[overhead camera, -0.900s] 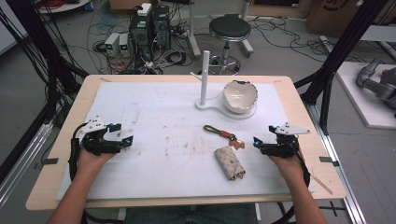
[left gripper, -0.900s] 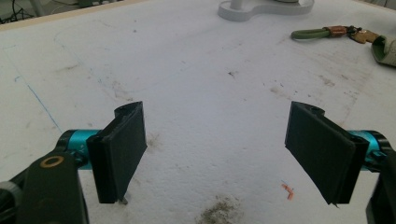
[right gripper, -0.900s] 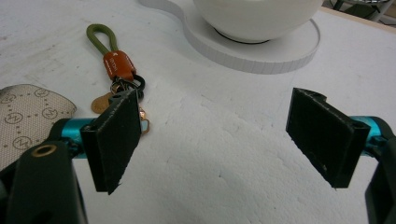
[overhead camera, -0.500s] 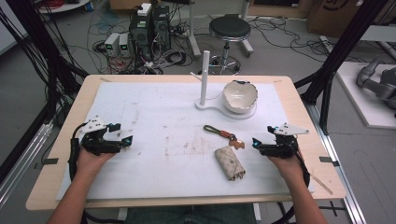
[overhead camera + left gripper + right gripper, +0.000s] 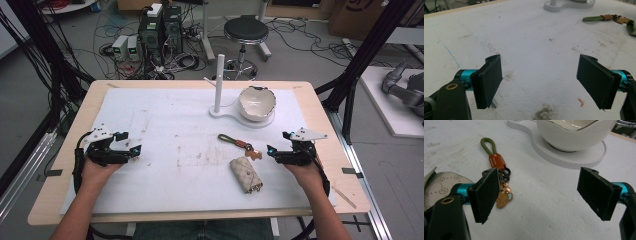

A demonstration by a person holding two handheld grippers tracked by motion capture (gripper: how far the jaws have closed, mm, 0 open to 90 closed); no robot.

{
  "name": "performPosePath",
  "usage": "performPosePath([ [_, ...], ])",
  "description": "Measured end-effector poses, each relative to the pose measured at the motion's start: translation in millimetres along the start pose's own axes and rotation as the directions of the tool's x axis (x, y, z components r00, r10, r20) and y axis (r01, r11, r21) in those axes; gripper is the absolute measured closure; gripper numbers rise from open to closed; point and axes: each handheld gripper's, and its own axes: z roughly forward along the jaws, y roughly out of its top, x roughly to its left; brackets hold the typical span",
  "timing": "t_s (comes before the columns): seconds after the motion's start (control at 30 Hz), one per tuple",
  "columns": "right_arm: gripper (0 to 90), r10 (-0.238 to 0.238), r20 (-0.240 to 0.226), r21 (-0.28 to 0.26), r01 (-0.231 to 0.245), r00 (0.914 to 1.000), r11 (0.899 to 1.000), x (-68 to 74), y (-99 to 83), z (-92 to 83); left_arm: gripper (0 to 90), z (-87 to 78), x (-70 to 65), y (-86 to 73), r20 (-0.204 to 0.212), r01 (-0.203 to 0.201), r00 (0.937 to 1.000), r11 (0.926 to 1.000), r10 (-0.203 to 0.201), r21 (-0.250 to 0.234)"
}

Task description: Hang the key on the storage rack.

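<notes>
Both pairs of jaws stand wide apart with nothing between them. My left gripper [image 5: 131,142] rests low over the stained white sheet [image 5: 165,125] on the left side of the counter [image 5: 320,107], and in the left gripper view [image 5: 539,80] I see only bare sheet between its pads. My right gripper [image 5: 278,144] sits on the right side, near the key strap [image 5: 239,143], which lies flat on the sheet; in the right gripper view [image 5: 537,195] its olive loop, orange band and copper charms [image 5: 503,192] lie just beyond and partly behind the left-hand jaw, not gripped. A beige quilted pouch [image 5: 246,174] lies just toward me from the strap, touching neither gripper. Farther back stands a white stand [image 5: 220,111] with an upright post, and a white bowl [image 5: 256,102] sits on its round base.
</notes>
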Motion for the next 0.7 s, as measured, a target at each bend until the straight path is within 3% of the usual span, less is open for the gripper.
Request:
performPosePath([
  [0.7, 18.5, -0.061, -0.094, -0.012, 0.06, 0.9936, 0.998, 15.9, 41.7, 34.1, 20.5, -0.7, -0.3, -0.2, -0.004, -0.003, 1.0, 1.0, 0.003, 0.001],
])
